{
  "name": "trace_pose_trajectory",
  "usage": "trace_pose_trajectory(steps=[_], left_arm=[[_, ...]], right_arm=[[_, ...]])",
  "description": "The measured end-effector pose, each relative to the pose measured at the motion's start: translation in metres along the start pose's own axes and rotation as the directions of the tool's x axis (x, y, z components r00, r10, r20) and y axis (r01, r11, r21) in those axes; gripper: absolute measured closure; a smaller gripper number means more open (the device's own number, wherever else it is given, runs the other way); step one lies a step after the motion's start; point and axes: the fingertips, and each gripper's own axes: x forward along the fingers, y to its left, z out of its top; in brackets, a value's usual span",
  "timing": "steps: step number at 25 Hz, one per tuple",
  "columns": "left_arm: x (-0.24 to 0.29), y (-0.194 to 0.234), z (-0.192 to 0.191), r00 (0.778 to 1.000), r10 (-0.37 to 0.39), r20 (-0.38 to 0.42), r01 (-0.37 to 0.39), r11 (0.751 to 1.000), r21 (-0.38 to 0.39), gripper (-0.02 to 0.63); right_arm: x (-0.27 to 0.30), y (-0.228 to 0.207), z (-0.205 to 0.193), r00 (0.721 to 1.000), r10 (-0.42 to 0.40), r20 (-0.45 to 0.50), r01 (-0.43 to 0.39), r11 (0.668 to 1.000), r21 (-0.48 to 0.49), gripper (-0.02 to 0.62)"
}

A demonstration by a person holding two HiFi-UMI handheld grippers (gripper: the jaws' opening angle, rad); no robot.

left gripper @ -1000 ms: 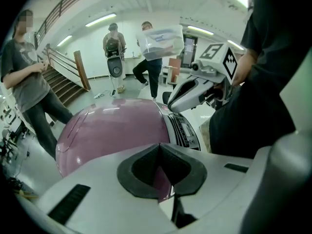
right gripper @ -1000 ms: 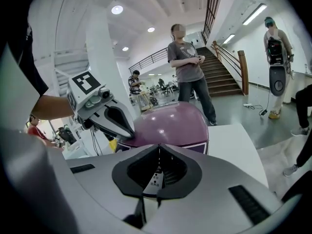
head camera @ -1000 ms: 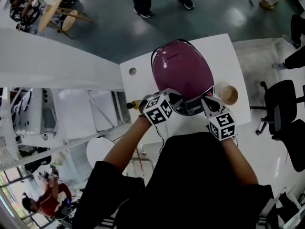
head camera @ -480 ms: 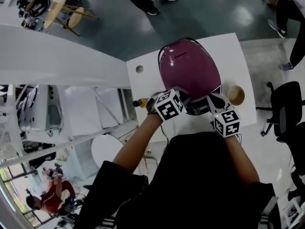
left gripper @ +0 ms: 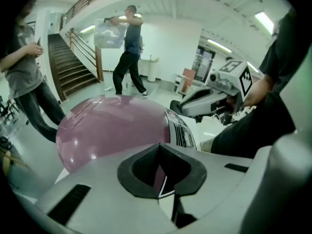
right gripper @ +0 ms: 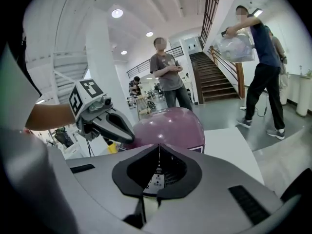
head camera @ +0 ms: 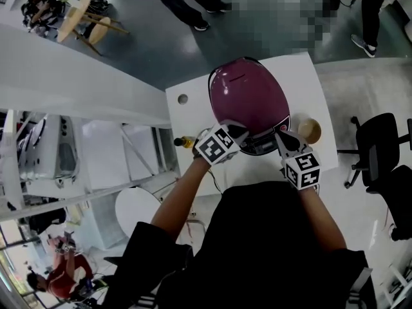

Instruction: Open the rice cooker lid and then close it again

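The purple rice cooker point(head camera: 248, 95) stands on the white table point(head camera: 193, 108) with its lid down. Both grippers sit at its near front, either side of the control panel point(head camera: 257, 148). My left gripper point(head camera: 237, 132) is shut and empty, its tips at the lid's front left edge. My right gripper point(head camera: 280, 136) is shut and empty at the front right. In the left gripper view the lid point(left gripper: 112, 126) fills the space beyond the closed left gripper point(left gripper: 161, 179). In the right gripper view the cooker point(right gripper: 170, 126) lies ahead of the right gripper point(right gripper: 158, 172), with the left gripper point(right gripper: 114, 126) against its side.
A small tan cup point(head camera: 309, 129) stands on the table right of the cooker. A yellow item point(head camera: 185, 141) sits at the table's left edge, near a round hole point(head camera: 183, 98). A black office chair point(head camera: 380, 147) is to the right. People stand on the floor beyond the table.
Both grippers stay at the cooker's front, and the left one has rolled a little. The lid stays down. The people beyond the table have walked on.
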Motion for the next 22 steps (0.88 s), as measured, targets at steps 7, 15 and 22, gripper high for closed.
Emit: trace_pose_trajectory(steps=[7, 15, 22], left_arm=[[-0.03, -0.033, 0.012, 0.947, 0.067, 0.315, -0.016, 0.987, -0.162, 0.603], [-0.046, -0.092, -0.016, 0.817, 0.217, 0.534, -0.008, 0.931, -0.365, 0.603], [-0.076, -0.136, -0.031, 0.734, 0.388, 0.557, -0.111, 0.878, -0.466, 0.603]], right_arm=[[-0.044, 0.015, -0.025, 0.999, -0.033, -0.002, 0.033, 0.999, 0.037, 0.594], [-0.097, 0.015, -0.046, 0.993, -0.122, -0.01, 0.122, 0.991, 0.059, 0.594], [-0.125, 0.031, -0.039, 0.992, -0.113, 0.056, 0.116, 0.992, -0.059, 0.594]])
